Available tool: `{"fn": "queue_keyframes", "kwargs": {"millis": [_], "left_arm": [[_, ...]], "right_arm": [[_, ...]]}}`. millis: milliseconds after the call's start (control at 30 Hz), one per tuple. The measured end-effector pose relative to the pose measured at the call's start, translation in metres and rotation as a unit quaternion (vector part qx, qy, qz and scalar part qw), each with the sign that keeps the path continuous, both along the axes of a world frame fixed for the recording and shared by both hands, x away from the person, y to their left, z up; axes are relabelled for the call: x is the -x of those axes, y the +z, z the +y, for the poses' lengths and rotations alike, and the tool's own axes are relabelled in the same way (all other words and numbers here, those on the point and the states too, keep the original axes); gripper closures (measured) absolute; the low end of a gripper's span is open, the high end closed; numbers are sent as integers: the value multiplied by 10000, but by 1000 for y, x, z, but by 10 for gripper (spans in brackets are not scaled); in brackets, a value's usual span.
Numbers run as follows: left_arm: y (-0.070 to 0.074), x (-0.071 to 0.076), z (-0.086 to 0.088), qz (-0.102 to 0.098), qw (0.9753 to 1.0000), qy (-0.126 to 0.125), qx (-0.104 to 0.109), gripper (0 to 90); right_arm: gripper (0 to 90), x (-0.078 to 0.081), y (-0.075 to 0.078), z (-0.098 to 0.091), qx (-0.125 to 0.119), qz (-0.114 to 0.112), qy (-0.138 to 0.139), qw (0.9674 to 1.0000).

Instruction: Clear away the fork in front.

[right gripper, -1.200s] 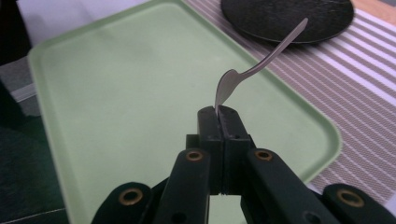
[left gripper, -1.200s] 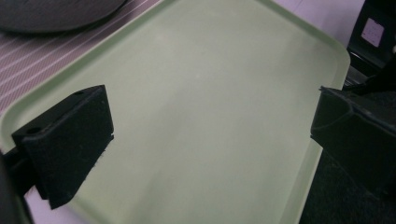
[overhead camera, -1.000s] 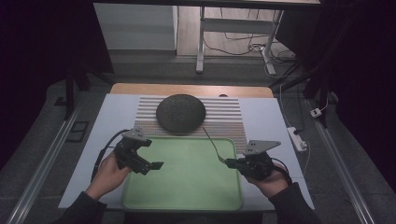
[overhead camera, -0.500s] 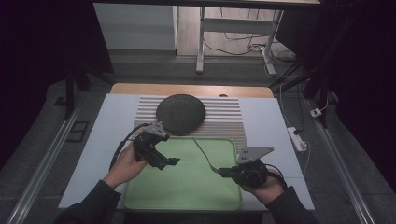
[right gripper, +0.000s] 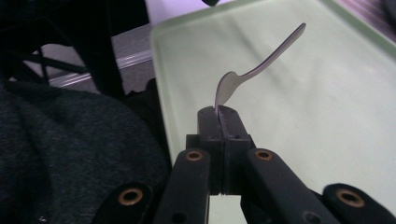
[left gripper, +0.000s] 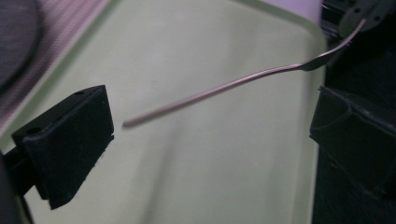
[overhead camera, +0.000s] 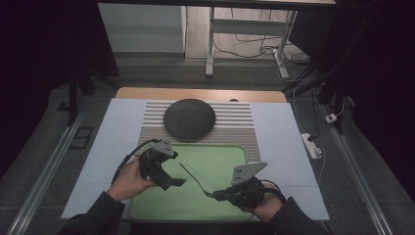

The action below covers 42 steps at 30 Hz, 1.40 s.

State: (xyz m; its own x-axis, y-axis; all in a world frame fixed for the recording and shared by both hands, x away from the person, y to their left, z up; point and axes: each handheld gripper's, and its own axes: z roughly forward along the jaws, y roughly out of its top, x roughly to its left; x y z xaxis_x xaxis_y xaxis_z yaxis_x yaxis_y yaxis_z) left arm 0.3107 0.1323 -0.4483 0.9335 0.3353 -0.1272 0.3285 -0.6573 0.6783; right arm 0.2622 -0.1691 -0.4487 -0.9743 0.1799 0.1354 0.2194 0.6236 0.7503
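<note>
High view: right hand-held gripper (overhead camera: pixel 219 195) is clamping a spoon (overhead camera: pixel 195 178) by the bowl end, holding it over the green tray (overhead camera: pixel 230 156); the tray is carrying nothing else.

Left gripper view: left hand-held gripper (left gripper: pixel 210 126) is gaping wide, holding nothing, with the handle tip between its jaws, untouched.

Right gripper view: jaws are pinching the spoon (right gripper: pixel 252 70). Handover is looking pending.

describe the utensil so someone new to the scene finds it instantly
Start at the pale green tray at the table's near edge. Above its right half, the right tongs pinch a thin metal spoon by its bowl, handle slanting toward the left tongs. It's the only shiny, slender thing there.
</note>
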Motion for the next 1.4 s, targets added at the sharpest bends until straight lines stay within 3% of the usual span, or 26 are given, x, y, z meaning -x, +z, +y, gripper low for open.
{"fn": "queue_keyframes", "kwargs": {"millis": [133,300,567,800,900,1100,1133,1167,1300,1400], "left_arm": [[-4,4,-7,-93,9987,-410,-271,4],[-11,9,-17,-188,9946,-832,-595,79],[-15,14,-22,-382,9872,-1342,-777,271],[-14,19,-28,-480,9797,-1692,-966,440],[-14,20,-31,-509,9755,-1874,-1032,483],[-16,25,-35,-515,9674,-2236,-1071,692],[-16,25,-36,-545,9643,-2340,-1117,692],[-17,25,-36,-570,9625,-2402,-1122,754],[-18,28,-37,-760,9549,-2635,-1135,781],[-18,31,-38,-925,9467,-2855,-1168,815]], "right_arm": [[898,4,-1,6,19,-25,298,9996],[898,7,1,9,-98,-21,567,9983],[898,7,4,9,-122,50,1043,9945],[898,5,5,8,-72,81,1212,9926],[898,4,5,8,-46,87,1261,9920],[898,2,3,9,19,150,1375,9904],[898,2,3,9,19,150,1375,9904],[898,1,3,8,38,173,1397,9900],[898,-1,3,8,60,216,1463,9890],[897,-2,2,8,55,319,1528,9877]]}}
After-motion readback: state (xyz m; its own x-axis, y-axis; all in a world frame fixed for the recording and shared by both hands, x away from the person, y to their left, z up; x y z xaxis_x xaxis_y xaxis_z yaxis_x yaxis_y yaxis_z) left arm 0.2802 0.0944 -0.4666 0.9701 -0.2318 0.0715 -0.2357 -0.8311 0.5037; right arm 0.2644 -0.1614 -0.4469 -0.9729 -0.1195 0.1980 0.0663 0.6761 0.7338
